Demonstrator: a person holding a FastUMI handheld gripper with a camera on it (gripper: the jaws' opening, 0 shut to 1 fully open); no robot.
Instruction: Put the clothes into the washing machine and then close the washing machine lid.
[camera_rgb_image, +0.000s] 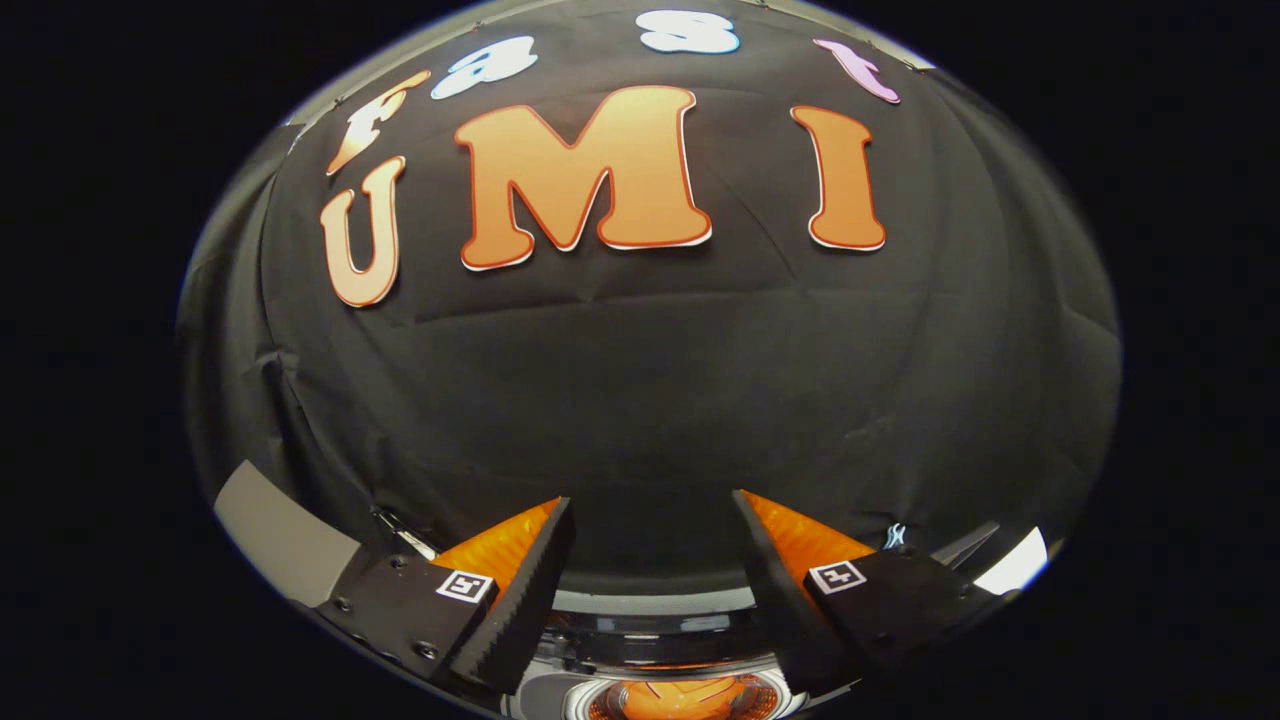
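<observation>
Claw (650, 520) raised with its two fingers spread wide apart and nothing held between them, facing the booth's black cloth wall (650, 400). Each finger (520, 590) carries a small square marker on its outer block, and the serrated inner faces of the pair stand well clear of one another.

Beneath the gap between the fingers sits the washing machine (650, 610), seen from above and only in part: a pale curved rim runs from one finger to the other, with a darker glossy band just under it. Lower still, directly below the open claw, a round opening ringed in white shows something orange (690, 697) inside it; whether that is the clothes or a reflection cannot be told from this angle. Whether the lid stands open or shut cannot be told either.

A grey flat panel (280, 540) lies beside the outer edge of the left-hand finger block, near the foot of the cloth wall. On the far side, beyond the other finger block, a bright white patch (1015, 565) catches the light next to a thin dark strip. The cloth wall hangs in soft folds behind everything, creased across its middle and gathered at the side nearest the grey panel.
</observation>
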